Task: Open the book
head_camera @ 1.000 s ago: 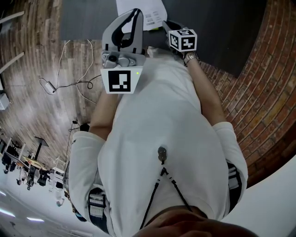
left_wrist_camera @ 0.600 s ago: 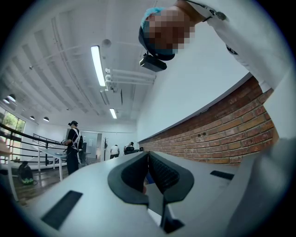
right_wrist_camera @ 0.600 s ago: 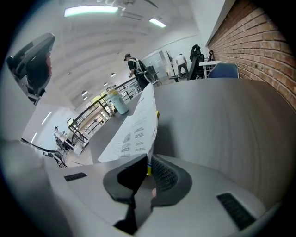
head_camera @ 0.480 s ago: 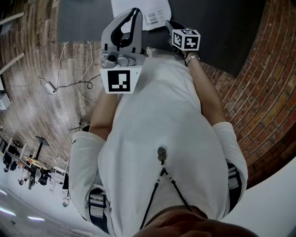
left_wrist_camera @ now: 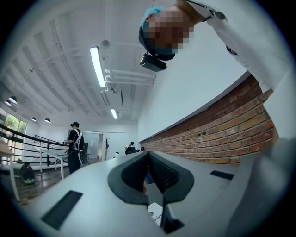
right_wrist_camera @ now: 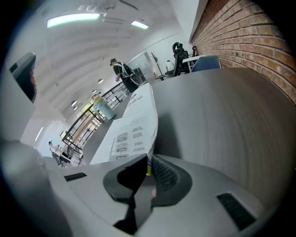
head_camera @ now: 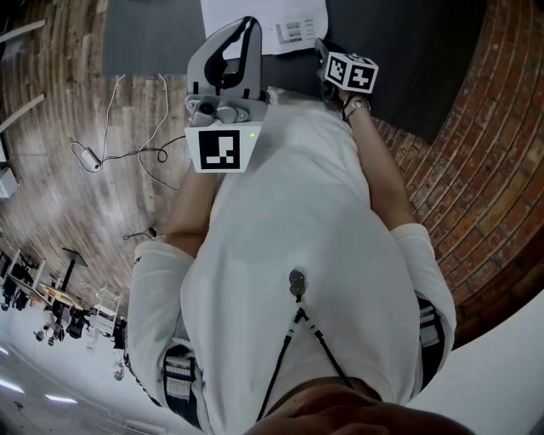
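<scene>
Right claw [right_wrist_camera: 148,159] is clenched on the near edge of the top printed leaf [right_wrist_camera: 132,125] of the white softcover book [head_camera: 263,21]. Its jaws are almost together, with that thin sheet between them and a sliver of yellow showing at the bite. The leaf bows up and away from the claw's tips, casting a shadow on the claw's right side, where the dark grey counter [right_wrist_camera: 222,120] runs bare.

Left claw [left_wrist_camera: 148,155] is clenched on nothing, jaws met. It points out across the room, with the book low beneath and ahead of it.

Now the danger: that pinch seems to have very little paper in it. A quick swing could pull the leaf free and let it flop shut, or crease or tear it at the bite. And with nothing pinning the rest, the whole book may slide or lift along with the leaf.

The book itself looks thin and floppy. It is plain white with small blocks of print and boxes down the page, and it lies flat just beyond the right claw's tips.
</scene>
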A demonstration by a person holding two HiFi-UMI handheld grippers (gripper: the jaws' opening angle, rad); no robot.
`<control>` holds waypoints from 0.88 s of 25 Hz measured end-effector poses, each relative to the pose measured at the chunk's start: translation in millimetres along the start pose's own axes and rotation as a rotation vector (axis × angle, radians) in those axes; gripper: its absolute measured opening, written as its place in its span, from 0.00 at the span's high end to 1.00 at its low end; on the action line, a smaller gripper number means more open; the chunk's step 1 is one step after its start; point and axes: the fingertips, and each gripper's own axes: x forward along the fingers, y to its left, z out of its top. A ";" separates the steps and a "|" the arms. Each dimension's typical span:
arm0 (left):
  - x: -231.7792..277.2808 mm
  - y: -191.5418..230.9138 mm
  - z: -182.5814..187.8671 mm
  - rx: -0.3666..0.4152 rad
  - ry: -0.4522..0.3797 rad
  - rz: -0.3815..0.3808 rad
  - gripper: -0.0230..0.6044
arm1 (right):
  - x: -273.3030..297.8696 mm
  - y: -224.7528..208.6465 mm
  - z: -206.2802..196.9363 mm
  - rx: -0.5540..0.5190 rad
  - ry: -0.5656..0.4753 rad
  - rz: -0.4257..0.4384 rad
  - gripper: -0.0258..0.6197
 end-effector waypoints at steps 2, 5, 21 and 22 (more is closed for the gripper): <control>0.3 -2.6 -0.9 0.002 0.001 0.003 0.93 | -0.2 -7.2 -1.6 0.016 0.002 -0.007 0.88; -0.3 -0.3 -2.3 -0.003 0.004 0.012 0.93 | 1.7 -12.8 -3.5 0.042 0.005 -0.014 0.88; 3.1 3.7 -3.7 0.010 0.017 0.011 0.93 | 8.1 -35.6 -16.6 0.195 0.028 -0.027 0.88; 3.3 3.0 -4.2 0.011 0.020 0.012 0.93 | 7.9 -36.9 -16.6 0.200 0.028 -0.025 0.88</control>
